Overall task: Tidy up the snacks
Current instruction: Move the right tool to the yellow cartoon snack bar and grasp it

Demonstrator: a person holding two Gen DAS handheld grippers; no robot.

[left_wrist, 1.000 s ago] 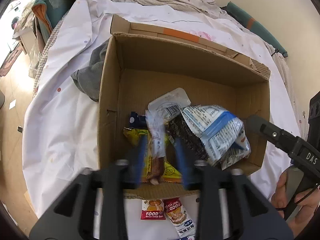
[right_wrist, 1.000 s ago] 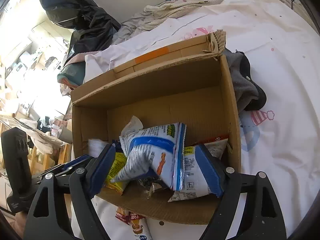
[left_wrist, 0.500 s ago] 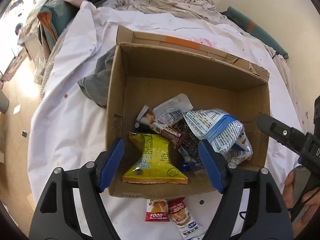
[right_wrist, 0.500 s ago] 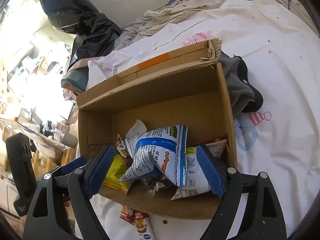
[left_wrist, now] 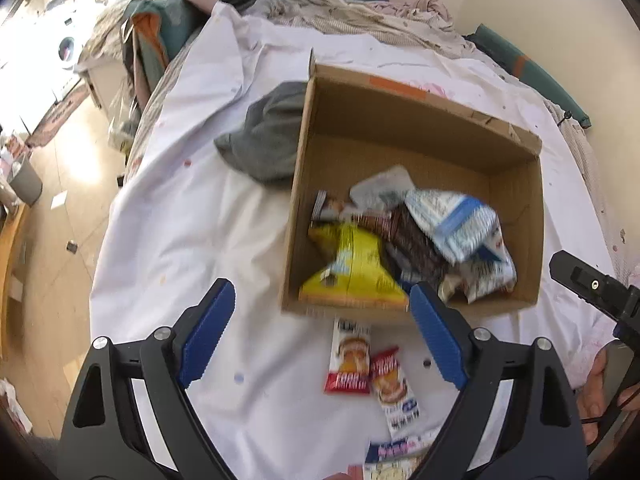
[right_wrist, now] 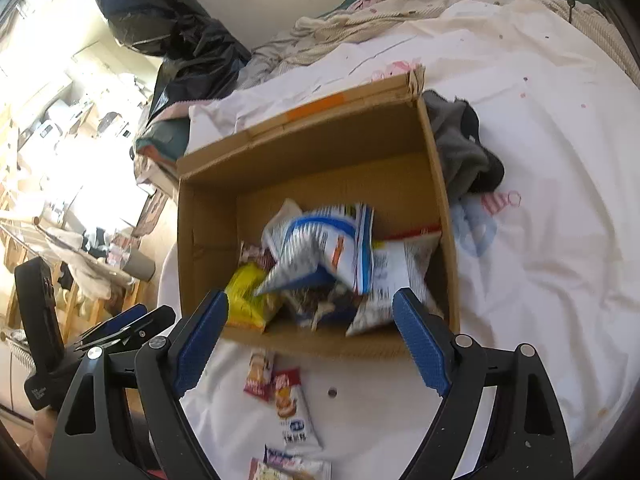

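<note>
An open cardboard box (left_wrist: 516,152) (right_wrist: 208,216) sits on a white bedsheet and holds several snack packets. Among them are a yellow bag (left_wrist: 352,268) (right_wrist: 248,300) and a blue and white bag (left_wrist: 456,220) (right_wrist: 324,244). Two small red and white packets (left_wrist: 348,356) (right_wrist: 286,396) lie on the sheet just in front of the box. My left gripper (left_wrist: 320,320) hangs above the box's near left corner, its jaws opening wide with nothing between them. My right gripper (right_wrist: 310,324) is open over the box's near wall, empty.
A grey garment (left_wrist: 268,136) (right_wrist: 460,148) lies against the box's side. More packets (left_wrist: 396,456) (right_wrist: 288,464) sit at the near edge of the sheet. Crumpled bedding (left_wrist: 360,12) and a black bag (right_wrist: 180,40) lie behind; the floor (left_wrist: 60,200) drops off left.
My left gripper let go of a snack packet into the box and its jaws spread wide. Both grippers drew back from the box, so more of the sheet and front packets show.
</note>
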